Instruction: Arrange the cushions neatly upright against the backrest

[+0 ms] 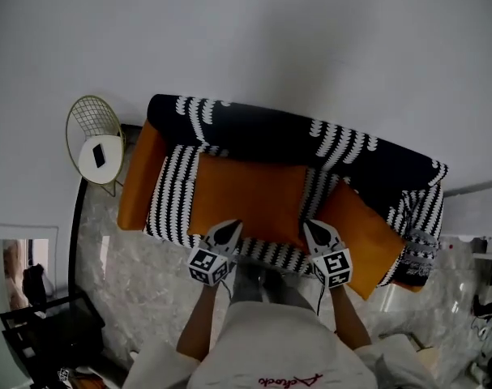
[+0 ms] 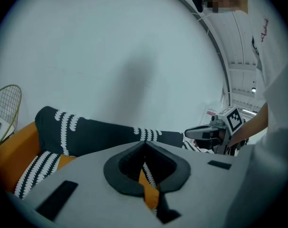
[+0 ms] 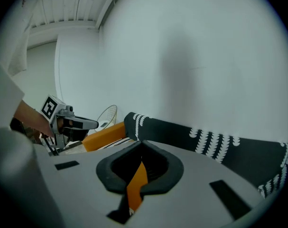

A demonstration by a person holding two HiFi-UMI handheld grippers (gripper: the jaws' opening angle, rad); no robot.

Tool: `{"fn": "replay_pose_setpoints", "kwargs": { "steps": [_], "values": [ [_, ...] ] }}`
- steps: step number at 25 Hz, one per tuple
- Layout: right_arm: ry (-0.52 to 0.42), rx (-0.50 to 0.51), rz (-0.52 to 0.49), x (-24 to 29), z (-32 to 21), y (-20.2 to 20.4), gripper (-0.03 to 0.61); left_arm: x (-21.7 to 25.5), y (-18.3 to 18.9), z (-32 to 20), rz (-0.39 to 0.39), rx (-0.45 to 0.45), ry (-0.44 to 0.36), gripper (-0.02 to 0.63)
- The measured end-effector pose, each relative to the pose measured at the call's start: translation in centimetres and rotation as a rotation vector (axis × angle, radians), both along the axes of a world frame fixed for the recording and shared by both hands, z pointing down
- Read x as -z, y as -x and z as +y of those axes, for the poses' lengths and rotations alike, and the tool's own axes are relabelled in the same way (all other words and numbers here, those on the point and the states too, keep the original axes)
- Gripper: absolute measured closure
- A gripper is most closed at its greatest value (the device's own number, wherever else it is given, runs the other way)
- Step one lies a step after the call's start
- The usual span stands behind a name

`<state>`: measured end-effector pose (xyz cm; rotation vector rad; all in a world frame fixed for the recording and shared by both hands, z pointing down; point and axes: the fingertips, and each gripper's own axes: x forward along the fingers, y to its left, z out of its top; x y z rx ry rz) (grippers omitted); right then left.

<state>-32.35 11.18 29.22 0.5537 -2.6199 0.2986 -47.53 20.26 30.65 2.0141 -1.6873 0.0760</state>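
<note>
The middle cushion (image 1: 246, 194) appears to be lying on the sofa seat (image 1: 171, 193), and a second cushion (image 1: 361, 235) is slumping over the seat's right front corner. Neither is yet being stood against the backrest (image 1: 254, 132). The left gripper (image 1: 229, 228) and right gripper (image 1: 310, 228) are being held at the middle cushion's front edge, jaws clenched, seemingly empty.

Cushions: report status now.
Shut: left claw, right claw, at front edge of middle cushion. Right cushion askew by armrest. Nothing in the way.
</note>
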Motion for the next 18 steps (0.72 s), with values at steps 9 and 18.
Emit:
{"fn": "replay_pose_setpoints", "kwargs": {
  "steps": [9, 18],
  "values": [
    [0.113, -0.041, 0.109, -9.4, 2.1, -0.7, 0.551, -8.4, 3.3, 3.4, 0.035, 0.021, 0.132, 0.584],
    [0.19, -0.039, 0.172, -17.6, 4.2, -0.7, 0.551, -16.0, 5.2, 4.9, 0.047, 0.062, 0.206, 0.584]
  ]
}}
